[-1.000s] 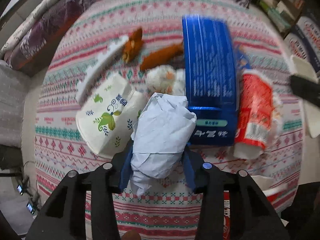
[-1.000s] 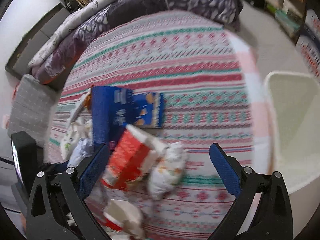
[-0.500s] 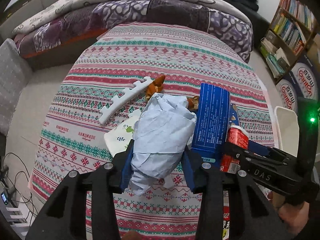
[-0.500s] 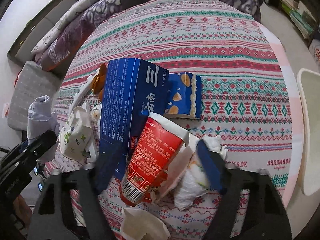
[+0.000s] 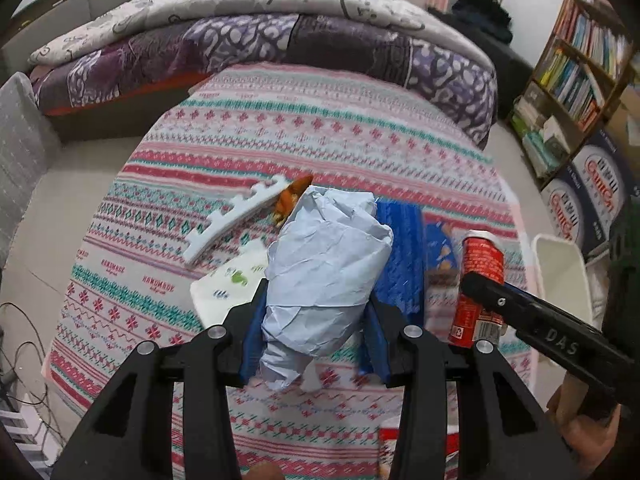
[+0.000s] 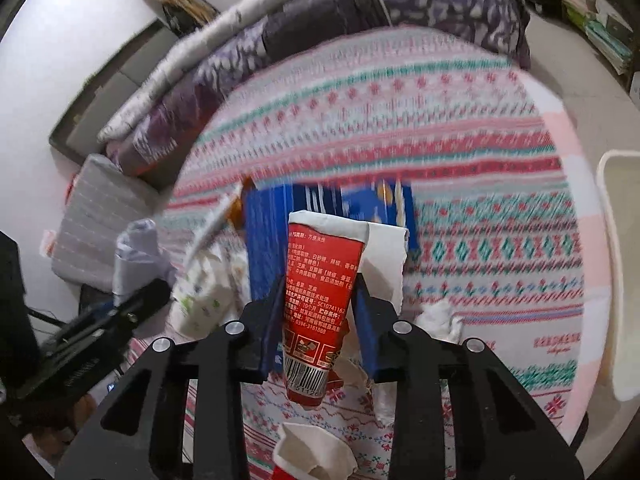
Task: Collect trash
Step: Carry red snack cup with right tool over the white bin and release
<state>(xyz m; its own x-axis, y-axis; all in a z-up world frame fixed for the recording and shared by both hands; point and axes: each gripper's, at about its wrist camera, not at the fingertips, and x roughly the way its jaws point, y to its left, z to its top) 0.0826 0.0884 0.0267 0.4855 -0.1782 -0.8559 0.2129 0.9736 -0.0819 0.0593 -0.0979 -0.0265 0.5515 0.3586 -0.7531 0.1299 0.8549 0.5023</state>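
Observation:
My left gripper (image 5: 314, 336) is shut on a crumpled pale blue paper wad (image 5: 326, 268) and holds it above the patterned tablecloth (image 5: 320, 136). My right gripper (image 6: 318, 316) is shut on a crushed red paper cup (image 6: 320, 292) and holds it lifted; the cup also shows in the left wrist view (image 5: 480, 280). The paper wad also shows at the left of the right wrist view (image 6: 136, 256). Below lie a blue carton (image 6: 272, 232), a white floral cup (image 5: 230, 280), a white toothed strip (image 5: 232, 216), orange peel (image 5: 290, 200) and white tissue (image 6: 440, 316).
A white bin (image 6: 620, 260) stands off the table's right edge; it also shows in the left wrist view (image 5: 560, 280). A torn red-and-white cup piece (image 6: 316, 452) lies near the front edge. A quilted bed (image 5: 260, 40) is behind, a bookshelf (image 5: 580, 72) at the right.
My right gripper closed on the red cup and lifted it off the table. My left gripper rose and drew back with the paper wad.

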